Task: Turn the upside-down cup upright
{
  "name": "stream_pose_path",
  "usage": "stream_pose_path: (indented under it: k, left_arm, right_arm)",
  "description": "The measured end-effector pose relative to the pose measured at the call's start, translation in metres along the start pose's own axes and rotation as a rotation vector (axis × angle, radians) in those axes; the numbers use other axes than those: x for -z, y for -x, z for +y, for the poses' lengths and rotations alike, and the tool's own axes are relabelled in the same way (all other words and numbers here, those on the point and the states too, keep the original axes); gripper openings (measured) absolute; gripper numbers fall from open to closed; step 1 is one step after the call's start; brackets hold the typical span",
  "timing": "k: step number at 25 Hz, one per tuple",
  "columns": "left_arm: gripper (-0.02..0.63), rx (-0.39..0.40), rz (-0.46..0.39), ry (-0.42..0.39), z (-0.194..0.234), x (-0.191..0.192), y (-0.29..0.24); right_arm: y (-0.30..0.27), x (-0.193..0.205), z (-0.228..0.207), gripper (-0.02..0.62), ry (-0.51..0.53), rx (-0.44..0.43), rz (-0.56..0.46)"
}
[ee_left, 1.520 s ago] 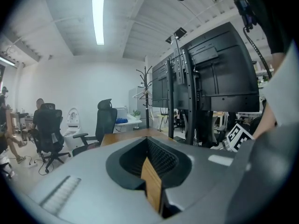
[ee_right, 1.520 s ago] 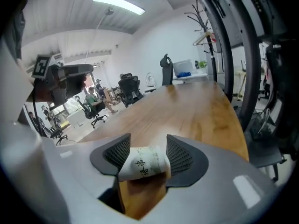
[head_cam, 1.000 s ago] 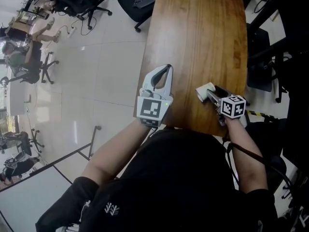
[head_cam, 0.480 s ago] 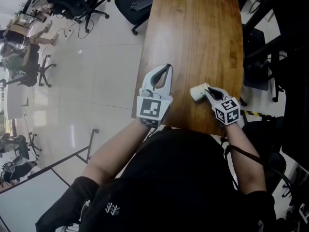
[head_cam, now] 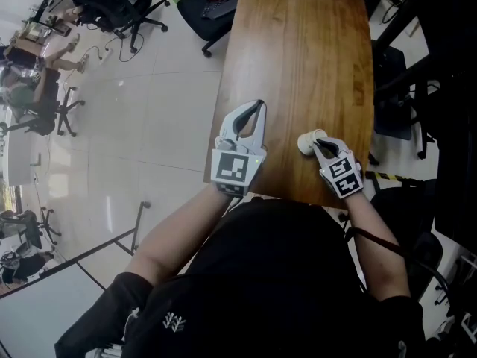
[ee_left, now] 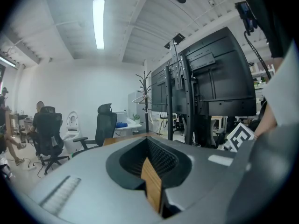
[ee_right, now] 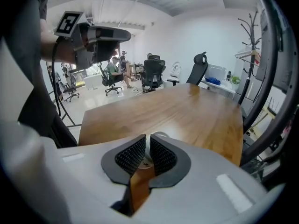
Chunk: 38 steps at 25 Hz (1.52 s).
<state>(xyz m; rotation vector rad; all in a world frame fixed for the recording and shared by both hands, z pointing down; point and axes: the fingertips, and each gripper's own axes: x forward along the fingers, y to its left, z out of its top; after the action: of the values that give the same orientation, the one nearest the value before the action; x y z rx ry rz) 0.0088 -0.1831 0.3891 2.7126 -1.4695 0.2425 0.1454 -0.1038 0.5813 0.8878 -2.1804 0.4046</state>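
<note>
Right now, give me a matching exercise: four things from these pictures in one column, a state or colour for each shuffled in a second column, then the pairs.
Things
1. left hand-held gripper
2. right hand-held gripper
3. cup
4. table

States
A. brown wood
B. jaws together, nothing between
C. white, pinched by its wall
D. shut on a thin white wall

Pairs: 1-B, 2-D, 3-C, 4-A.

The right hand-held gripper's jaws have just been closing, with the cup's wall between them.

Cup (ee_right: pixel 160 135) largely hidden behind right gripper (ee_right: pixel 146 138) in right gripper view; partly covered by it in head view.
</note>
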Motion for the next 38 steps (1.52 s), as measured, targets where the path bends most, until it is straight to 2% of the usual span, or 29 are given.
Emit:
stream_pose_path:
  k: [7, 16, 19, 22, 26, 28, 32, 38]
  left_arm:
    - [0.0, 0.004, -0.004, -0.005, 0.001, 0.001, 0.005]
    - [0.0, 0.002, 0.003, -0.011, 0.006, 0.003, 0.015]
    - [0.0, 0.004, 0.005, -0.005, 0.005, 0.007, 0.016]
    - [0.0, 0.012, 0.017, 0.01, -0.001, 0.01, 0.012]
    - [0.0, 0.047, 0.03, 0.001, -0.021, 0.017, 0.0]
    - [0.0, 0.059, 0.037, -0.005, -0.027, 0.022, -0.001]
    - [0.0, 0.073, 0.051, 0.011, -0.031, 0.027, -0.004]
    - [0.0, 0.111, 0.052, 0.009, -0.046, 0.024, -0.011]
  right_arm:
    - [-0.018, 0.004, 0.034, 0.029, 0.047, -0.051, 0.03]
    - [-0.023, -0.003, 0.042, 0.037, 0.047, -0.04, 0.001]
    - [-0.011, -0.01, 0.042, 0.041, 0.044, -0.023, -0.04]
    - [0.007, -0.021, 0.029, 0.003, -0.037, 0.022, -0.125]
    - [0.027, -0.019, -0.013, 0.002, -0.312, 0.12, -0.241]
    - [0.034, -0.01, -0.025, 0.002, -0.402, 0.162, -0.261]
    - [0.042, -0.001, -0.029, 0.002, -0.408, 0.208, -0.264]
    - [0.05, -0.006, -0.03, 0.002, -0.377, 0.225, -0.288]
